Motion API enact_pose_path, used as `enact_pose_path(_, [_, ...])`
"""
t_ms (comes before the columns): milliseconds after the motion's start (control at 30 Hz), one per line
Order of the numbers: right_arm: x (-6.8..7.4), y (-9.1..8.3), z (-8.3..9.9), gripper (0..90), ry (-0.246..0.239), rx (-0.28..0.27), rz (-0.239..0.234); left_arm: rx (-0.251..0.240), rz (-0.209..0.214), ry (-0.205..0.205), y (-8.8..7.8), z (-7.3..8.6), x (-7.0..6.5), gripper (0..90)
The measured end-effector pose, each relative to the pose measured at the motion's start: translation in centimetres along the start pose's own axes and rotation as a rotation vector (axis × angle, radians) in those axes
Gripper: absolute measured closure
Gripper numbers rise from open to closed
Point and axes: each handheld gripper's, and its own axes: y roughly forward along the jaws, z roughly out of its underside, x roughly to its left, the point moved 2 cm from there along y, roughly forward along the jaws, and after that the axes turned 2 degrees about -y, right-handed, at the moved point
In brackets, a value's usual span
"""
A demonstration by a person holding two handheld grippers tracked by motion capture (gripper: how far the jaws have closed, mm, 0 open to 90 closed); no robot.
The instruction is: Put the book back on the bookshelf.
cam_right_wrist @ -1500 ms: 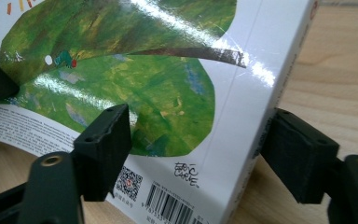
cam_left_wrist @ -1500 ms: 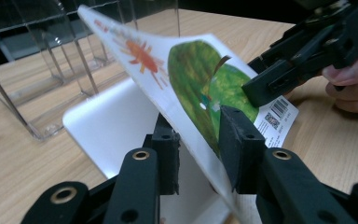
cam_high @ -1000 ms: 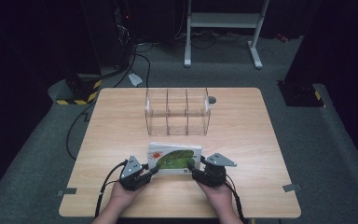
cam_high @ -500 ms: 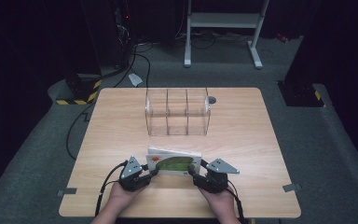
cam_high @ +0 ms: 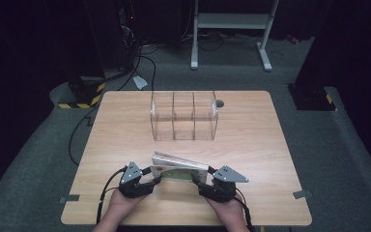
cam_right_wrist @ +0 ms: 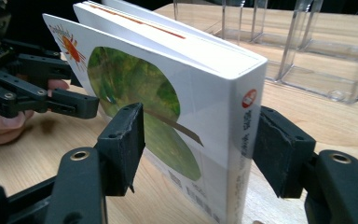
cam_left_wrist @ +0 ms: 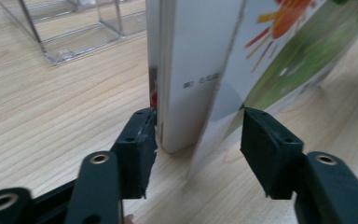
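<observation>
- The left gripper stands at the left end of the book, which sits on edge near the front of the table. Its jaws have just been opening; the book's end is between them, one pad at the outer cover, the other just off the front cover, so the hold looks released.
- The book's front cover has sprung a little away from the pages here.
- The right gripper straddles the spine end. I see a gap at the near pad, and its jaws have also just widened, so I judge it slack, not clenched.
- Step in hand, as I read it: steadying the book upright before carrying it to the clear rack behind.
- Next move calls for both grippers to clamp again, covers shut together, then lift.
- Room: bare tabletop lies between book and rack; the rack's thin dividers leave narrow slots, so the book must enter straight. The front table edge is near the hands.
</observation>
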Motion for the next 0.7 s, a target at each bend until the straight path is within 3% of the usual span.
enact_pose_path(133, [-0.3,0.2,-0.2,35.3,0.022,0.016,-0.035,0.007,-0.014,0.008,0.1,0.1,0.2,40.2])
enact_pose_path(267, [-0.3,0.4,-0.4,33.5,0.016,0.016,-0.032,0.022,-0.032,0.01,0.2,0.3,0.4,38.0])
enact_pose_path(500, [-0.4,0.8,-1.2,34.3,-0.04,-0.007,-0.043,0.021,-0.086,-0.021,-0.3,0.5,1.2,37.6])
enact_pose_path(700, [-0.6,1.1,-1.5,37.8,-0.044,-0.014,-0.077,0.028,-0.136,-0.01,-0.8,0.8,1.6,37.0])
